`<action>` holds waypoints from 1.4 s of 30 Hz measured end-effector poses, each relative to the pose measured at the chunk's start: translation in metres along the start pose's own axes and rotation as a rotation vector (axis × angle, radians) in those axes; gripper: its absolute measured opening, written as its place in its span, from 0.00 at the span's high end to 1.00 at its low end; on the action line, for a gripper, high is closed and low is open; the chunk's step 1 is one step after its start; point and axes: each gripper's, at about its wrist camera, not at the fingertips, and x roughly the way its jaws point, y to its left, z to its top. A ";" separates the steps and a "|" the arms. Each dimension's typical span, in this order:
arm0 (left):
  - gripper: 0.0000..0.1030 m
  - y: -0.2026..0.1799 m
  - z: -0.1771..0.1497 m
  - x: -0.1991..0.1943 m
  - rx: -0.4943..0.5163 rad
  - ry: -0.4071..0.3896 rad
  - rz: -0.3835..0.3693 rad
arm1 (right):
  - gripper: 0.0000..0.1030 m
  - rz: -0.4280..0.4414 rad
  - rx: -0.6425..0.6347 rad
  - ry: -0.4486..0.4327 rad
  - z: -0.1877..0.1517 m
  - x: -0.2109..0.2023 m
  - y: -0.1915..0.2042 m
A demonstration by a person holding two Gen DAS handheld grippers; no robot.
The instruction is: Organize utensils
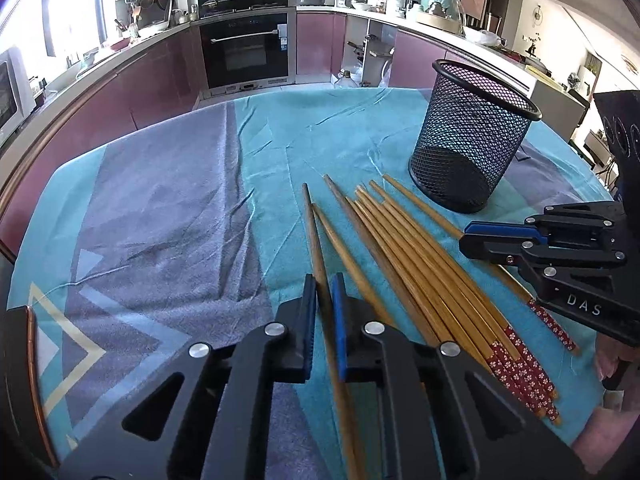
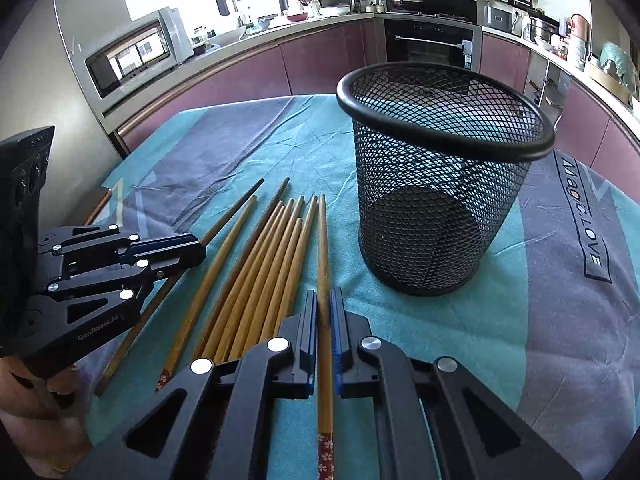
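I can read three pieces of writing. On the tablecloth (image 2: 248, 148), at the right side in the right wrist view, the words "Magic LOVE" (image 2: 584, 216) run along the grey band. On the body of my left gripper (image 2: 188, 254), seen from the right wrist camera, I read "GenRobot.AI". On my right gripper (image 1: 476, 240), seen from the left wrist camera, I read "DAS"; the rest of the word is cut off.

The only container on the table is the black mesh cup (image 2: 436, 184). It stands upright on the cloth, just beyond the chopsticks and to their right. Through the mesh I see only its dark bottom; no utensil is inside.

The chopsticks (image 1: 404, 264) lie together on the cloth in a loose fan, the thin tips toward the cup and the kitchen. Their thick ends have a red pattern with small white flowers.

My left gripper (image 1: 325, 300) is closed narrow on the leftmost chopstick (image 1: 316, 248), a darker one that lies a little apart from the group. The stick passes between the two pads.

My right gripper (image 2: 324, 308) is also closed narrow, on the rightmost chopstick (image 2: 322, 240), the one nearest the cup. Both held sticks look to lie low on the cloth.
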 end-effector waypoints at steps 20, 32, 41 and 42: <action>0.93 0.007 0.028 -0.108 -0.018 -0.222 -0.155 | 0.95 0.139 0.023 -0.279 0.010 -0.100 -0.009; 0.93 -0.004 0.066 -0.176 -0.037 -0.414 -0.228 | 0.95 0.117 0.003 -0.440 0.033 -0.148 -0.024; 0.93 -0.031 0.118 -0.192 -0.022 -0.479 -0.279 | 0.95 0.083 -0.046 -0.530 0.057 -0.179 -0.028; 0.93 -0.035 0.124 -0.193 -0.016 -0.487 -0.283 | 0.95 0.077 -0.048 -0.537 0.061 -0.181 -0.030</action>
